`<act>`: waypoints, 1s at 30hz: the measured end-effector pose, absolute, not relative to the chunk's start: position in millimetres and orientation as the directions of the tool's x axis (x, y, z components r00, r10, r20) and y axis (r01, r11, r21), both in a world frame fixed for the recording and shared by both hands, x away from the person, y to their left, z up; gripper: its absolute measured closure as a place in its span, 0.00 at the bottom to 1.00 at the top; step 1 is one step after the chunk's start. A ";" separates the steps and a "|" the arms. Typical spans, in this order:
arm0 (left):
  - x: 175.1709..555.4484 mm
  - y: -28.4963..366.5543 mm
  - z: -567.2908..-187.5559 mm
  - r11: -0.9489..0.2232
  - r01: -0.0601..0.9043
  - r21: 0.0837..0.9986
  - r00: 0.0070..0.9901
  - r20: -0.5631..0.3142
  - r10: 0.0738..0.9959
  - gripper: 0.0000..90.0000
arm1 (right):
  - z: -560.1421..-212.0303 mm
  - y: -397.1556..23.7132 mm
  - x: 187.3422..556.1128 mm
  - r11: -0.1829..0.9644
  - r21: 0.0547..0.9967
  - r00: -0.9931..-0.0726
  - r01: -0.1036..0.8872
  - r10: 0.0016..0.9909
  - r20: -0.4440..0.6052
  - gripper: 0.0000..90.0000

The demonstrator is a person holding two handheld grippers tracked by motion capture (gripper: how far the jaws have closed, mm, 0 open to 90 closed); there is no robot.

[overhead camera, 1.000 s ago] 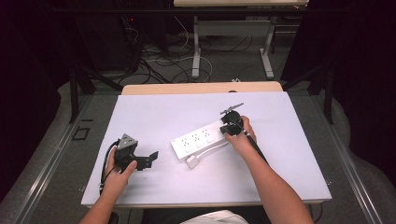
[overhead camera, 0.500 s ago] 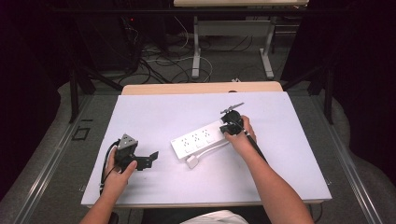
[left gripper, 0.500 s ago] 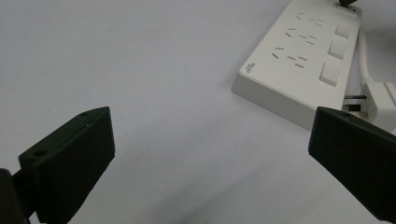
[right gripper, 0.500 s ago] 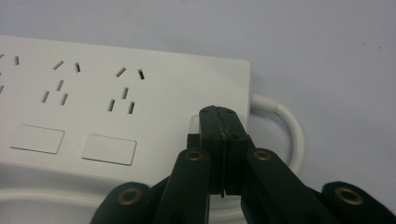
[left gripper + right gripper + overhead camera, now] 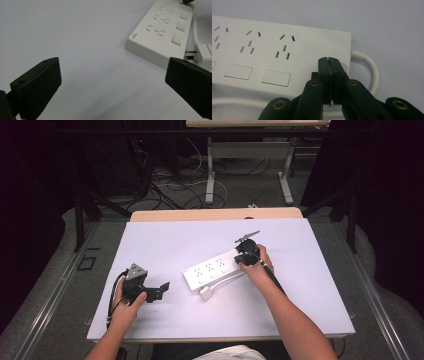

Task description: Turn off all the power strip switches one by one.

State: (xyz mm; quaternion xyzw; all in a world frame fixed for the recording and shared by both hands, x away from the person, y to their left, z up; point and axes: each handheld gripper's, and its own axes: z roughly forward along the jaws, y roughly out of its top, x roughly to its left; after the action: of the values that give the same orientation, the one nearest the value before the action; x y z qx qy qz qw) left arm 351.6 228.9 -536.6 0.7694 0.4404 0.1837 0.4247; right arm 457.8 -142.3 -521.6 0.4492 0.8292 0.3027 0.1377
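A white power strip (image 5: 212, 269) with three sockets and three switches lies slantwise in the middle of the table. Its cable loops back to a white plug (image 5: 206, 293) lying beside it. My right gripper (image 5: 241, 260) is shut with nothing between its jaws. In the right gripper view its tip (image 5: 329, 61) rests on the strip's top (image 5: 262, 50) at the cable end, beside the last switch. My left gripper (image 5: 159, 291) stands open on the table left of the strip. In the left gripper view its jaws (image 5: 112, 82) spread wide toward the strip (image 5: 162, 32) and the plug (image 5: 203, 53).
The white table top (image 5: 310, 285) has bare room on all sides of the strip. The white cable (image 5: 372, 67) curves out from the strip's end close to my right gripper. Desk legs and floor cables (image 5: 200, 185) lie beyond the far edge.
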 end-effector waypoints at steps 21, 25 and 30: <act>351.5 228.7 -536.7 -0.254 0.522 0.814 0.544 -0.088 0.835 0.00 | -519.1 -127.1 445.8 0.466 0.643 -0.629 0.608 0.777 0.032 0.99; 351.3 228.6 -536.7 -0.253 0.525 0.813 0.542 -0.091 0.835 0.00 | -518.3 -124.4 444.4 0.484 0.637 -0.643 0.600 0.766 0.025 0.99; 351.3 228.6 -536.7 -0.251 0.525 0.813 0.541 -0.091 0.836 0.00 | -518.2 -120.1 441.9 0.483 0.640 -0.649 0.597 0.760 0.032 0.99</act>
State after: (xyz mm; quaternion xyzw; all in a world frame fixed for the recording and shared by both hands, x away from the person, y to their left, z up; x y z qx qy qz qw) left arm 351.3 228.6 -536.7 0.7693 0.4424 0.1837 0.4228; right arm 441.9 -120.1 -518.2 0.3987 0.8514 0.3156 0.1291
